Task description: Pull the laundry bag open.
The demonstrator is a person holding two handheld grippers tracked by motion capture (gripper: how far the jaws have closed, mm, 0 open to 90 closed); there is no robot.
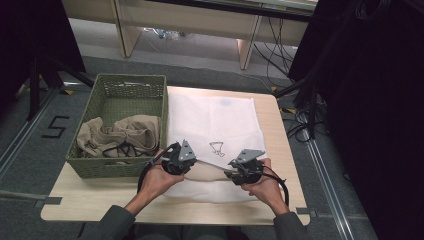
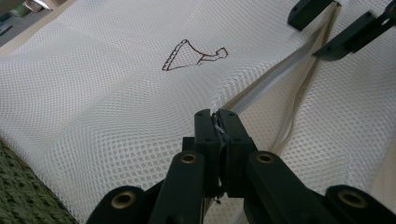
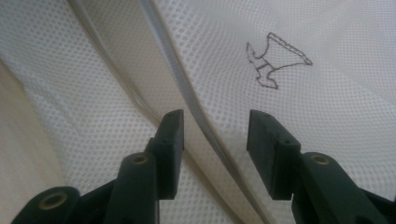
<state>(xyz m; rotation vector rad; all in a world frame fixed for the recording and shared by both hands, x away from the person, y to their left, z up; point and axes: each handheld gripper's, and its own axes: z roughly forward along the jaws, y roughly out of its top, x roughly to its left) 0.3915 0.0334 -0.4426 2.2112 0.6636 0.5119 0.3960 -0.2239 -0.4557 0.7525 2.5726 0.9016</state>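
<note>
The left gripper [image 2: 218, 122] is clenching its fingers [image 2: 204, 135] on the edge of a white mesh laundry bag [image 2: 116, 102], right at the end of the bag's opening; a pinch of mesh is showing between the two tips in the left gripper view. The right gripper [image 3: 215, 128] is holding its fingers [image 3: 170, 135] apart, released, straddling the pale zipper band [image 3: 187, 88] of the bag without pressing on it; nothing is being gripped there.

In the high view the left gripper [image 1: 192, 161] and the right gripper [image 1: 229, 172] are facing each other across the near part of the bag, each in one of the person's hands, and the opening is running between them. A small dark embroidered mark [image 1: 217, 148] is sitting on the mesh just beyond the grippers.

The bag is lying flat on the tabletop [image 1: 100, 197], covering most of its middle and right. Just beside its left edge a green woven basket [image 1: 127, 82] is standing, holding crumpled beige clothing [image 1: 122, 132].
</note>
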